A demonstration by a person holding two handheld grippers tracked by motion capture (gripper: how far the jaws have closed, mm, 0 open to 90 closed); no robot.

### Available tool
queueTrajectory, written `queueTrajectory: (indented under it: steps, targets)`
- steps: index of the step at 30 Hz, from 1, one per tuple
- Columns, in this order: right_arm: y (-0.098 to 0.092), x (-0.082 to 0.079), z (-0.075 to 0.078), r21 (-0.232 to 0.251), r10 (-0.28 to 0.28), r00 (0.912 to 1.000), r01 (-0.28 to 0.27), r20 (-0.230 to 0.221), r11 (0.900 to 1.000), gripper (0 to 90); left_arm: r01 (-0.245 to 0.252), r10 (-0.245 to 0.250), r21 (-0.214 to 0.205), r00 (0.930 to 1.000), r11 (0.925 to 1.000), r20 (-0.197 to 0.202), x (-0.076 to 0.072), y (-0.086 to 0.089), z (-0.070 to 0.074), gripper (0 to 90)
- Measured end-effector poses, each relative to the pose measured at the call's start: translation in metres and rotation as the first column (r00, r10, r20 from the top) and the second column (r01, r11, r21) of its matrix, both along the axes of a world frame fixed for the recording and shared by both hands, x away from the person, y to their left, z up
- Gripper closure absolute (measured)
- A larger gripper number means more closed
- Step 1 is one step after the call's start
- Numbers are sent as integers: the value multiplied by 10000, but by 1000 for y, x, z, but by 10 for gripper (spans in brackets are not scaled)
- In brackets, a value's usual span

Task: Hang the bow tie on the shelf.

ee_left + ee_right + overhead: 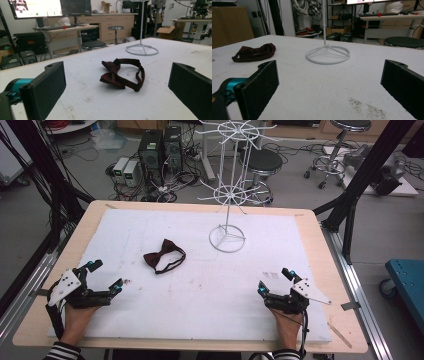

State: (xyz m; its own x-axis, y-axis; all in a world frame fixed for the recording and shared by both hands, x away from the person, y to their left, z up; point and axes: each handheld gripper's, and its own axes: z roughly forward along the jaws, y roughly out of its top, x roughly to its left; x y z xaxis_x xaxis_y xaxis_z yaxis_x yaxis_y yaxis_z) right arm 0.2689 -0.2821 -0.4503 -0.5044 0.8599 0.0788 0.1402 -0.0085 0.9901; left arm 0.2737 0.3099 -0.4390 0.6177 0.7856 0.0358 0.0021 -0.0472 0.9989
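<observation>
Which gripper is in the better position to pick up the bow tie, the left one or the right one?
Probably the left gripper. The bow tie lies on the left half of the table, nearer to it, and sits directly between its open jaws in the left gripper view. The right gripper is farther away, nearer the white stand.

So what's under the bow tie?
The bow tie lies flat on the white mat covering the wooden table. The mat right beneath it is hidden, so anything under there cannot be seen.
</observation>
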Motion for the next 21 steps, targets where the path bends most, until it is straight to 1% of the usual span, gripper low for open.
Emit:
queueTrajectory:
  steps: [1,4,6,7,8,9,10,13,16,17,21]
  targets:
    - [0,0,0,9,0,10000,0,-8,10000,9,15,-15,13,10000,10000,-82,1,-1,2,17]
    - [0,0,0,-7,-5,10000,5,0,10000,9,56,-45,388,9996,9992,-289,4,-2,9,17]
    - [0,0,0,12,-2,10000,2,-38,10000,9,137,-116,513,9990,9986,-421,6,-4,14,17]
    - [0,0,0,20,-12,10000,12,-30,10000,9,184,-151,635,9986,9978,-515,8,-4,17,17]
    - [0,0,0,13,2,10000,-2,-35,10000,9,305,-245,846,9971,9960,-714,12,-6,24,17]
    - [0,0,0,6,0,10000,0,-37,10000,9,305,-245,846,9971,9960,-714,12,-6,24,17]
    - [0,0,0,6,0,10000,0,-37,10000,9,365,-292,891,9962,9954,-818,14,-6,28,17]
    - [0,0,0,9,7,10000,-7,-26,10000,9,520,-396,1194,9938,9915,-1043,20,-8,39,17]
    - [0,0,0,-8,9,10000,-9,-31,10000,9,741,-561,1356,9897,9880,-1318,26,-12,48,17]
    - [0,0,0,-47,28,10000,-28,58,10000,9,850,-641,1458,9877,9857,-1425,29,-13,51,17]
    - [1,0,0,-44,29,10000,-29,19,10000,9,1113,-817,1661,9811,9798,-1754,37,-18,59,17]
